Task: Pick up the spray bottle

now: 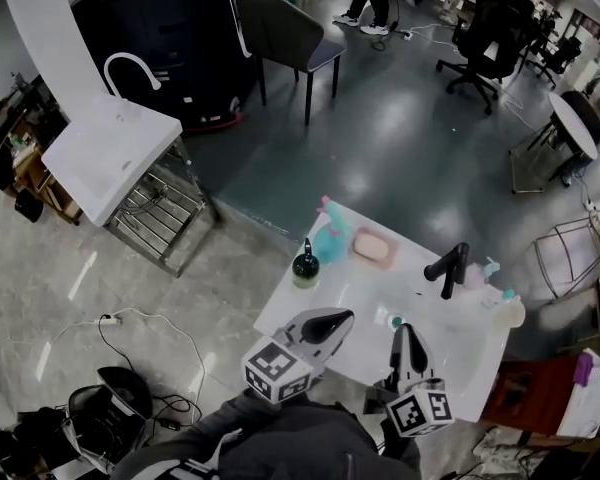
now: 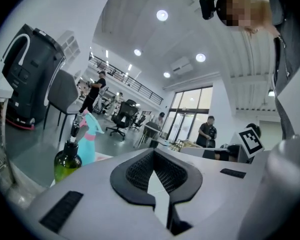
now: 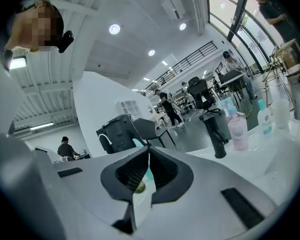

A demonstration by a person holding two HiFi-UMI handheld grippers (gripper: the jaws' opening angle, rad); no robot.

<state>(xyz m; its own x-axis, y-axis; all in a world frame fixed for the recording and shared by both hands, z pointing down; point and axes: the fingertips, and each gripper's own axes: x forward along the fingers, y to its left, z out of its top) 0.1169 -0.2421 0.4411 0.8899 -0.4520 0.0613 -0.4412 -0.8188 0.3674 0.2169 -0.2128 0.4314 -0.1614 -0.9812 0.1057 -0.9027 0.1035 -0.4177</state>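
The left tool (image 1: pixel 340 316) (image 2: pixel 153 155) hangs over the near edge of the white bench (image 1: pixel 365 290), jaws pressed together with nothing between them. The right tool (image 1: pixel 404 332) (image 3: pixel 149 154) sits beside it to the right, jaws likewise closed and empty. The teal spray bottle (image 1: pixel 330 238) (image 2: pixel 90 136) stands upright at the bench's far left edge, well apart from both tools. A green glass bottle (image 1: pixel 305 265) (image 2: pixel 67 165) stands just near-left of it, a pink dish (image 1: pixel 373 248) just right, and a black faucet (image 1: pixel 448 266) (image 3: pixel 215 134) further right
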